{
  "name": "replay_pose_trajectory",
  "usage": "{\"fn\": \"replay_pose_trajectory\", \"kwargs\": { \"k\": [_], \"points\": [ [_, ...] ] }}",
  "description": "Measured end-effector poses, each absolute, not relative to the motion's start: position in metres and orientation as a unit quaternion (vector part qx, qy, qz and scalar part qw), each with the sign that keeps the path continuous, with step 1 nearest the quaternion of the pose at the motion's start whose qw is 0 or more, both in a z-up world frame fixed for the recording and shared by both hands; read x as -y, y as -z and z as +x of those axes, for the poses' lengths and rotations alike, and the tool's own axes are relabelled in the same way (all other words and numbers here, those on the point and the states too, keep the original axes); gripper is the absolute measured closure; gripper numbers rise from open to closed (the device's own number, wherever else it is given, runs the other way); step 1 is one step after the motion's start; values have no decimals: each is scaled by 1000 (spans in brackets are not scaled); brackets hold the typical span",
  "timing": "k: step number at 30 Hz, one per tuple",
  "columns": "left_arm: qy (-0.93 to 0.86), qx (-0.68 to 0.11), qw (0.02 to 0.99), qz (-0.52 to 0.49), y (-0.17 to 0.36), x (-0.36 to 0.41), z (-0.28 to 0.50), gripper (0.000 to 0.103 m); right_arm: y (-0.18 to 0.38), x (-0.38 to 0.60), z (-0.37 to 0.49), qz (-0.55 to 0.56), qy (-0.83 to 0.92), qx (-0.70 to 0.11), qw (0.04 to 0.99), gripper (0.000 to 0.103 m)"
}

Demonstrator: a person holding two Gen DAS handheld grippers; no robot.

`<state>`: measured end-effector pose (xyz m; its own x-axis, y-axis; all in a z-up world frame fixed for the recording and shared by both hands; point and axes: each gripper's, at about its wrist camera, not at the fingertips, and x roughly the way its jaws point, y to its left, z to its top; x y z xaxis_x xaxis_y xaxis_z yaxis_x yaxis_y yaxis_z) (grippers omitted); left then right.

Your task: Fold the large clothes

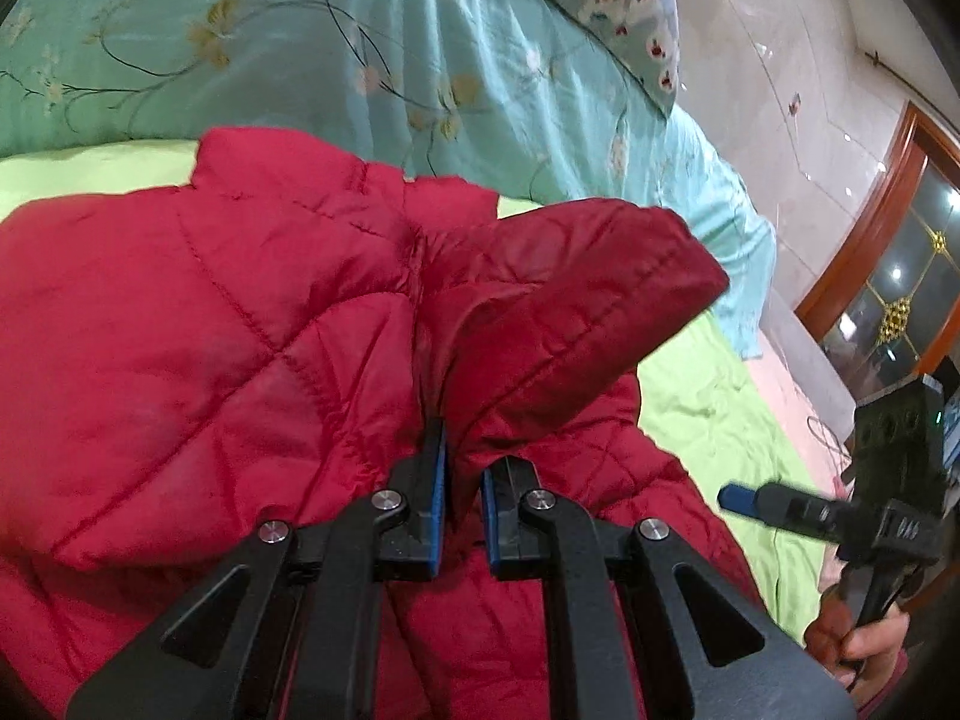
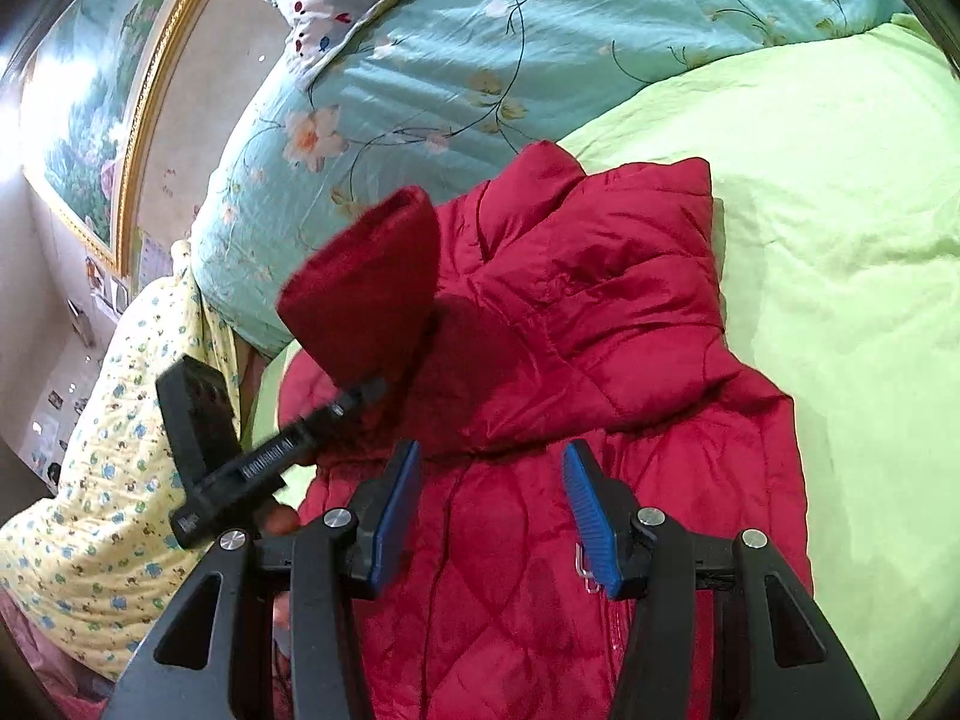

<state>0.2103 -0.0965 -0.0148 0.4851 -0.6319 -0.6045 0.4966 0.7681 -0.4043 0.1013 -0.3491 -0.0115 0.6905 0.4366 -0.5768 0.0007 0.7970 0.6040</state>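
A red quilted jacket [image 1: 210,324] lies on a lime-green sheet [image 1: 720,414]; it also shows in the right wrist view [image 2: 600,360]. My left gripper [image 1: 463,468] is shut on the jacket's sleeve [image 1: 570,312] and holds the cuff end lifted over the jacket body. In the right wrist view the left gripper [image 2: 366,390] holds that raised sleeve [image 2: 366,282] at the left. My right gripper [image 2: 492,504] is open and empty, hovering above the jacket's lower front. It appears at the right edge of the left wrist view [image 1: 729,495].
A teal floral quilt [image 1: 300,48] is bunched behind the jacket, with a spotted pillow [image 1: 618,6] on it. A yellow patterned cloth [image 2: 120,450] hangs at the bed's left side. A wooden-framed cabinet [image 1: 888,276] stands beyond the bed. Bare green sheet [image 2: 840,240] lies right of the jacket.
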Motion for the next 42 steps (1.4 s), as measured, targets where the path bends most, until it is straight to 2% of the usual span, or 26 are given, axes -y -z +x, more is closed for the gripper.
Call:
{"fn": "replay_pose_trajectory", "kwargs": {
  "k": [3, 6, 9, 17, 18, 20, 21, 22, 26, 36, 42],
  "points": [
    [320, -390, 861, -59, 20, 108, 208, 95, 8, 353, 109, 303, -127, -368, 870, 49],
    [313, -398, 861, -37, 31, 115, 207, 95, 5, 358, 121, 325, -134, -355, 866, 30],
    [309, -403, 862, -17, 37, 121, 206, 95, 7, 364, 143, 364, -147, -347, 852, 23],
    [298, -406, 864, 10, 37, 130, 206, 95, 36, 355, 205, 426, -166, -378, 805, 22],
    [300, -408, 862, 8, 38, 129, 205, 95, 40, 352, 208, 424, -165, -382, 804, 25],
    [307, -410, 859, 5, 39, 129, 204, 94, 46, 345, 214, 412, -162, -394, 805, 45],
    [309, -414, 856, 4, 38, 127, 203, 92, 49, 341, 217, 401, -158, -403, 807, 75],
    [312, -417, 854, 2, 37, 125, 203, 88, 50, 339, 219, 390, -151, -411, 810, 86],
    [338, -425, 839, -31, 31, 110, 196, 83, 49, 341, 217, 361, -132, -410, 827, 90],
    [268, -380, 885, -20, -17, 62, 224, 83, 47, 364, 213, 306, -87, -404, 858, 92],
    [224, -434, 872, -37, 8, 28, 267, 83, 53, 362, 213, 277, -77, -409, 866, 92]
  ]
}}
